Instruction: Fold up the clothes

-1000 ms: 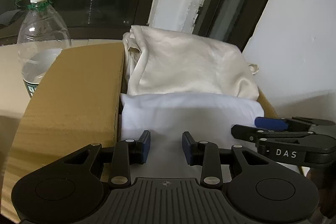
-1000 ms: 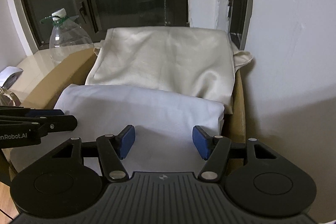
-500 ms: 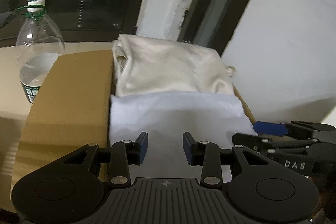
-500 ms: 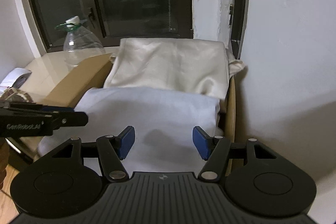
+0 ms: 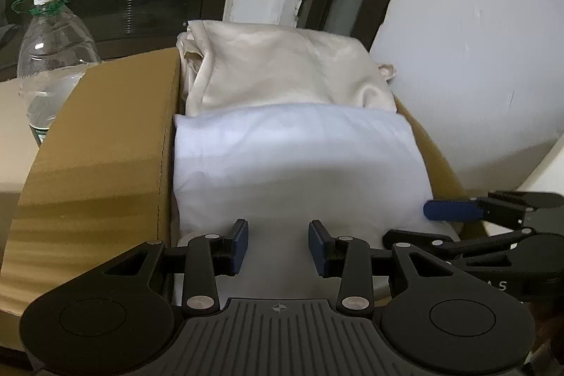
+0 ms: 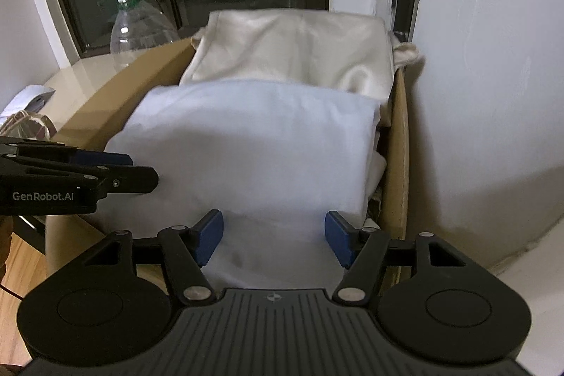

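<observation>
Left gripper (image 5: 277, 247) sits at the bottom centre of its own view with its blue pads apart and nothing between them, poised just above the near end of the white folded garment (image 5: 296, 164). That garment fills the middle of the frame, lying in the cardboard box (image 5: 105, 157), whose flap takes up the left side. A cream folded garment (image 5: 282, 66) is stacked behind it in the upper centre, and a plastic water bottle (image 5: 53, 51) stands at the upper left. At the right edge the other tool reaches in from the side. Compared with a second ago, this view has drawn nearer to the white cloth, which now looms larger, after a brief pull away half a second back.

Right gripper (image 6: 275, 235) shows at the bottom centre of its view, pads spread wide and empty over the same white folded garment (image 6: 246, 143). The cream folded garment (image 6: 299, 48) lies beyond it in the upper centre, both inside the cardboard box (image 6: 398, 164), hard against the wall on the right. This camera too has closed in again and tipped downward.

Both garments already lie folded in the box; neither tool grips cloth. The small back-and-forth suggests patting or settling the stack, though it could equally be a reach to take the white piece out.
</observation>
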`<action>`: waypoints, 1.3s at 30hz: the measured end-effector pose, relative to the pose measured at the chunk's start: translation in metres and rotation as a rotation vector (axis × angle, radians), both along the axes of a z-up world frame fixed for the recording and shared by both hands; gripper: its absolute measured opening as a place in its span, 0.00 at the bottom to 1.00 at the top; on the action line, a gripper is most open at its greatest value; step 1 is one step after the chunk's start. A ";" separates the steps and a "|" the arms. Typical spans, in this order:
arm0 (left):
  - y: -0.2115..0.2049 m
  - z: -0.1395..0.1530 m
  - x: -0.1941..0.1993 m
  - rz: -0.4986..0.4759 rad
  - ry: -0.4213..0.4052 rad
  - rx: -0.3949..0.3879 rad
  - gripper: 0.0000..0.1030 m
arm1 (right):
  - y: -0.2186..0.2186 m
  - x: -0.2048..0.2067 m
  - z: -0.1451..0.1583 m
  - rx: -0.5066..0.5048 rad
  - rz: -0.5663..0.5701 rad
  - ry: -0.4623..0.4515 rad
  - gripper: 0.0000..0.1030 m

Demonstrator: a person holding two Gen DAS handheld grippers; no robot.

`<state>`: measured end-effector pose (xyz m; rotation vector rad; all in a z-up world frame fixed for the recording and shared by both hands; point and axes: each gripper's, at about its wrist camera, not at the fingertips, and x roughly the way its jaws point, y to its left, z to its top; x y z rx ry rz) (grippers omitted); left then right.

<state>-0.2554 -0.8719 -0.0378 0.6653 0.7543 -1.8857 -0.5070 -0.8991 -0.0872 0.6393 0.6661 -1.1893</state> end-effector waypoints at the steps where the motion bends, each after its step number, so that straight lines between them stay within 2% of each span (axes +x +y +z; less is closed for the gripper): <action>1: 0.000 -0.001 0.000 0.000 -0.001 -0.001 0.40 | -0.001 0.000 -0.002 0.003 0.002 0.003 0.68; 6: 0.002 0.006 0.002 0.014 0.018 -0.001 0.40 | -0.002 0.001 0.001 0.008 0.009 0.004 0.69; 12: 0.014 0.022 0.004 0.040 0.020 -0.024 0.55 | 0.004 -0.001 0.018 -0.013 0.006 -0.003 0.76; 14: 0.022 0.029 0.003 0.051 0.016 -0.041 0.66 | 0.007 -0.003 0.026 -0.024 0.010 -0.007 0.79; 17: 0.034 0.039 0.002 0.070 0.000 -0.067 0.77 | 0.014 -0.005 0.037 -0.043 0.021 -0.010 0.86; 25: 0.063 0.061 0.004 0.155 -0.012 -0.101 0.96 | 0.038 -0.011 0.058 -0.080 0.040 -0.021 0.95; 29: 0.081 0.069 0.004 0.187 -0.010 -0.119 1.00 | 0.052 -0.012 0.062 -0.091 0.037 -0.021 0.98; 39: 0.126 0.072 0.015 0.217 -0.052 -0.121 1.00 | 0.085 -0.014 0.072 -0.119 0.027 -0.022 0.99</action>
